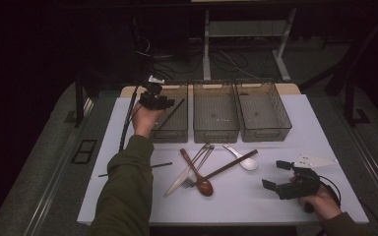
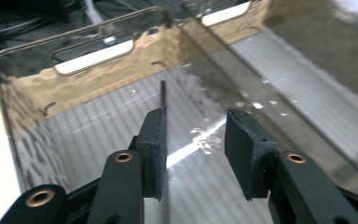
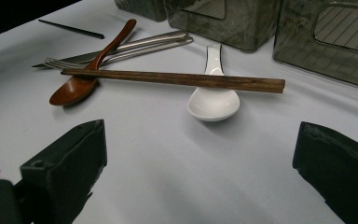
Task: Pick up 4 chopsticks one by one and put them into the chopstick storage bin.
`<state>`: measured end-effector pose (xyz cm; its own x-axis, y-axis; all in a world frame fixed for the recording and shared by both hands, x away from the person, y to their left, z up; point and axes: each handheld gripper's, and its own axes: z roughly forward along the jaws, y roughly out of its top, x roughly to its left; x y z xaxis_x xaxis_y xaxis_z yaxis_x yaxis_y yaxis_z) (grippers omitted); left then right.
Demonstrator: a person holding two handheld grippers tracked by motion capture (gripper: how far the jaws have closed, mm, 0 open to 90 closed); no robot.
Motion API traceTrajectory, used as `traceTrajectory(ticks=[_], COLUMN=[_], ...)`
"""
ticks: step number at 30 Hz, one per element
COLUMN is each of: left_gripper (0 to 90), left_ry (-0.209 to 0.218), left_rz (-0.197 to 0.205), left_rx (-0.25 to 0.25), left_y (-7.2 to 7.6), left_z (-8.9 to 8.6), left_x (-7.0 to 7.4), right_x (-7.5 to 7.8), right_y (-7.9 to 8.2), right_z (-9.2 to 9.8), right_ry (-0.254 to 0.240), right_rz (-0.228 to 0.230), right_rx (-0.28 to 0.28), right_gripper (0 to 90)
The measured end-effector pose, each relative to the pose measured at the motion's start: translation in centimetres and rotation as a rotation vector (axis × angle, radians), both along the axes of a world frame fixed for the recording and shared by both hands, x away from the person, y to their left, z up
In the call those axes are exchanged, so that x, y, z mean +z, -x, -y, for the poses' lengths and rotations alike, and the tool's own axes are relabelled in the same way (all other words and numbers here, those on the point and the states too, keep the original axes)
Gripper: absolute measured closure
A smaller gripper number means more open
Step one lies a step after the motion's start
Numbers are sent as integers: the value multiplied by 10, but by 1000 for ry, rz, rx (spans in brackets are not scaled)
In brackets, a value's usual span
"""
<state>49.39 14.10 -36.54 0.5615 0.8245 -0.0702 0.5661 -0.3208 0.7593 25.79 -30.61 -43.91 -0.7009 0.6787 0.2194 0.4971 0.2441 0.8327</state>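
Above the leftmost bin (image 1: 174,120) we see the left gripper (image 1: 163,102) with its jaws parted; a thin black chopstick (image 2: 162,100) lies along one pad, the other pad clear of it, and it slants down into that bin. Meanwhile the right gripper (image 1: 275,176) rests on the white table (image 1: 256,201) with jaws spread wide and nothing between them, near a white spoon (image 3: 213,100) and a brown chopstick (image 3: 177,79).

Three bins (image 1: 215,114) side by side behind cutlery pile (image 1: 204,169) on surface (image 1: 256,201); chopstick (image 1: 170,114) in leftmost bin.
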Motion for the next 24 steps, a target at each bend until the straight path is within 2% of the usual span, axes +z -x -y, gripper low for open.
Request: traceTrajectory(ticks=[6,9,15,19,24], left_gripper=[496,484,451,434,434], left_ry=[60,60,106,103,92], left_rz=[-3,18,39,67,82], left_rx=[-59,-91,-153,-197,-238], left_y=[16,28,55,75,99], left_z=[-4,-5,-8,-12,-18], left_x=[8,11,15,18,18], right_x=[0,0,0,0,0], right_y=[0,0,0,0,0], right_z=[0,0,0,0,-1], right_ry=[-2,-1,-1,0,5], right_rz=[-1,-1,-2,0,0], right_rx=[-3,-4,-6,-6,-5], right_gripper=[26,26,26,26,26])
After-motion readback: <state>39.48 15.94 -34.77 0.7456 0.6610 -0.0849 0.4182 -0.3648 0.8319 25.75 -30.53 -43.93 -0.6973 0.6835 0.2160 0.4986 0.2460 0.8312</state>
